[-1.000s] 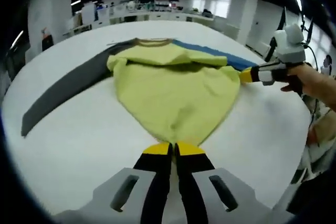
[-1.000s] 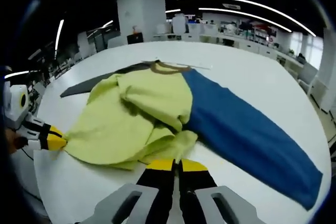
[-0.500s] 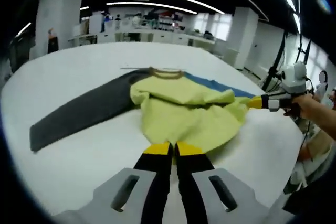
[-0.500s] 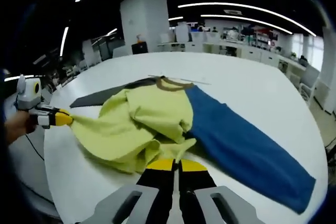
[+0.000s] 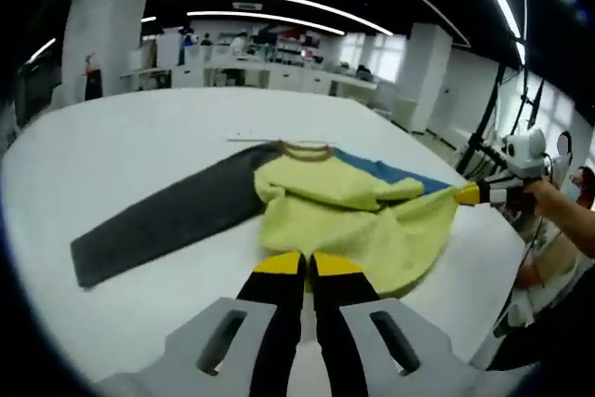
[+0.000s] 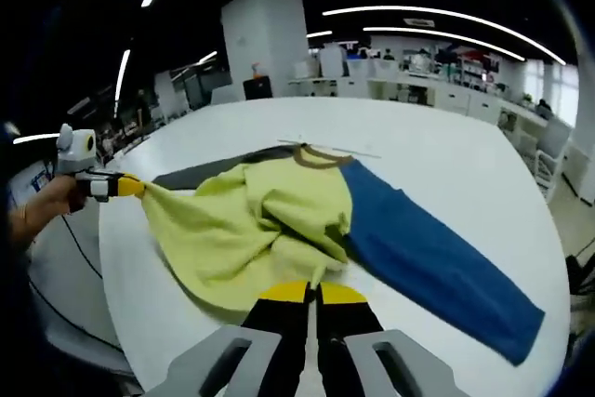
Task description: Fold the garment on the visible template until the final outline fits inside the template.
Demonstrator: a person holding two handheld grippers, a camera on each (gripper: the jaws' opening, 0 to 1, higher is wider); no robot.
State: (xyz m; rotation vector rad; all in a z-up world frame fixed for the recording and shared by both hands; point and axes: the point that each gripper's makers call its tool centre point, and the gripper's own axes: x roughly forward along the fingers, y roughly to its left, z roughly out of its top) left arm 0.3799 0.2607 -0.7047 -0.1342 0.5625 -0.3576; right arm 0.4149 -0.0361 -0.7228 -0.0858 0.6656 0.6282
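Observation:
A long-sleeved garment lies on the white table (image 5: 121, 127). Its yellow-green body (image 5: 344, 220) is bunched, with a brown collar (image 5: 305, 147) at the far end. A dark grey sleeve (image 5: 163, 220) stretches left and a blue sleeve (image 6: 437, 253) stretches right. My left gripper (image 5: 307, 261) is shut on one corner of the yellow-green hem. My right gripper (image 6: 311, 291) is shut on the other corner. Each shows in the other's view, the right gripper (image 5: 469, 194) and the left gripper (image 6: 128, 187), with the hem lifted and drawn between them.
A thin pale strip (image 5: 249, 137) lies on the table beside the collar. A person's hand (image 5: 553, 206) holds the right gripper past the table's edge. Dark stands (image 5: 488, 132) rise beyond that edge. Desks and a white pillar (image 6: 265, 48) fill the room behind.
Both grippers have risen and drawn back with the hem corners. The yellow-green body has lifted and pulled tighter between them. The sleeves have stayed flat on the table.

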